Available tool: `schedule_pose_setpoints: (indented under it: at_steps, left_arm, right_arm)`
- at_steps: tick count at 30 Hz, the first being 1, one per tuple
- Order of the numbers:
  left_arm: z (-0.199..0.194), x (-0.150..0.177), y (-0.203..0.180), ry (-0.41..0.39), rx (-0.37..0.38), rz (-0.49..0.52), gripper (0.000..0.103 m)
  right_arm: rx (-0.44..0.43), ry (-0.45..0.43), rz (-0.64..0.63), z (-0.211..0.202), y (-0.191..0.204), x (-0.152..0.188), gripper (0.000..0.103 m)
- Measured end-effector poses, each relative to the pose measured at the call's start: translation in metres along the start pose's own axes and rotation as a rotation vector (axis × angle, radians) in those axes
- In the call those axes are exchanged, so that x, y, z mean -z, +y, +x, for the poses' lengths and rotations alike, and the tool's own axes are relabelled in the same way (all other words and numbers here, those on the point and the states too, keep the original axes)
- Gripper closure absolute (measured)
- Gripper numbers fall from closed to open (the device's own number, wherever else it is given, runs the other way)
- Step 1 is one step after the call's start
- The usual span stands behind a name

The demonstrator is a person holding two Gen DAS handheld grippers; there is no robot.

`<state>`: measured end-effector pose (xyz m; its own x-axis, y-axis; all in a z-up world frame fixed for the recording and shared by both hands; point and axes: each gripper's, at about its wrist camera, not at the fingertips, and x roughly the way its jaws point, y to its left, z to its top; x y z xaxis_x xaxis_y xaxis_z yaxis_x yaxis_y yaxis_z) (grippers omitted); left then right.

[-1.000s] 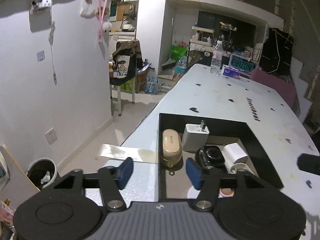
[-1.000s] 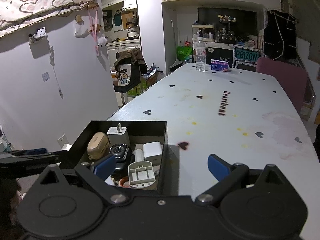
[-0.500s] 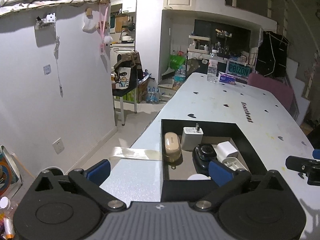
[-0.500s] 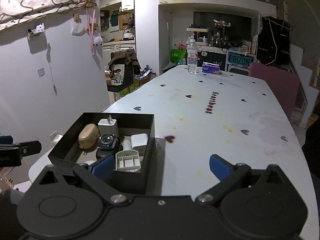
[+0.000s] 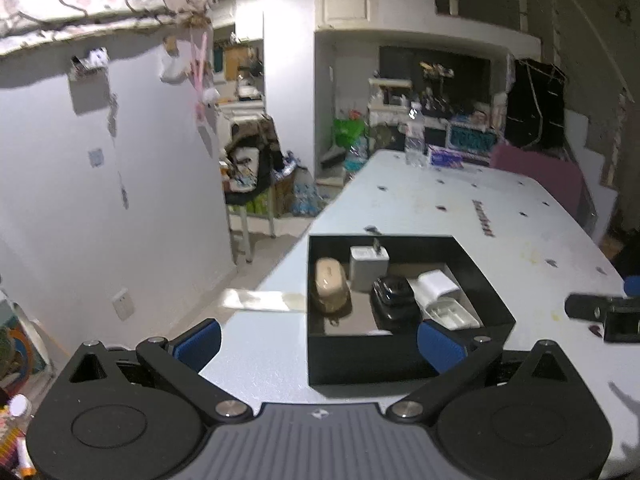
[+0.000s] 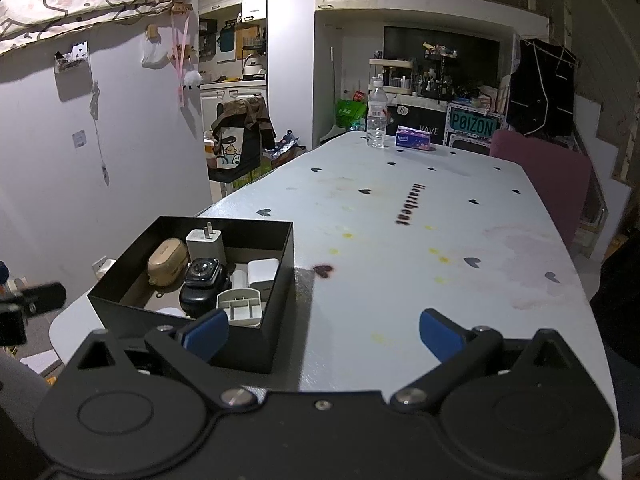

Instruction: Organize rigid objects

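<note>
Near the table's (image 6: 400, 280) front left corner, a black open-topped box (image 6: 276, 280) sits with the small rigid items I am sorting packed inside it. Against its far wall stands a white plug adapter (image 6: 203, 243) with its prongs up; just beside it, toward the box's left wall, lies a beige earbud case (image 6: 168, 261). A black smartwatch (image 6: 202, 280) rests near the middle, with a white charger block (image 6: 262, 274) next to it by the right wall and a pale grey divided tray (image 6: 240, 307) at the near right corner. My left gripper (image 5: 318, 340) hangs just short of the box's near wall, its blue-padded fingers (image 5: 198, 338) spread as wide as they go and holding nothing; the box's near left corner shows between them, untouched. My right gripper (image 6: 322, 330) hovers over bare tabletop to the right of the box, its fingers (image 6: 440, 334) likewise wide apart and empty, the left pad in front of the box's near right corner. At the table's far edge stand a clear water bottle (image 6: 377, 118) and, just beside it, a purple tissue pack (image 6: 414, 137). A mauve chair (image 6: 540, 176) sits along the right edge.
</note>
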<state>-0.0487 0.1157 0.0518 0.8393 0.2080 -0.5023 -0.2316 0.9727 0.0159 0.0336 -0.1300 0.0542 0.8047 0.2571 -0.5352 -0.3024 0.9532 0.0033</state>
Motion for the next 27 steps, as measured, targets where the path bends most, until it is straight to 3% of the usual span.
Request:
schedule_pose_setpoints:
  at_steps: [11, 27]
  left_arm:
    - [-0.0025, -0.0009, -0.0086, -0.004, -0.047, 0.014, 0.0]
    - [-0.0013, 0.0008, -0.0079, 0.006, -0.041, 0.012, 0.0]
  right_arm:
    - [0.001, -0.006, 0.0, -0.0044, -0.0063, 0.0052, 0.0]
    - [0.005, -0.01, -0.003, -0.0075, -0.0056, 0.005, 0.0]
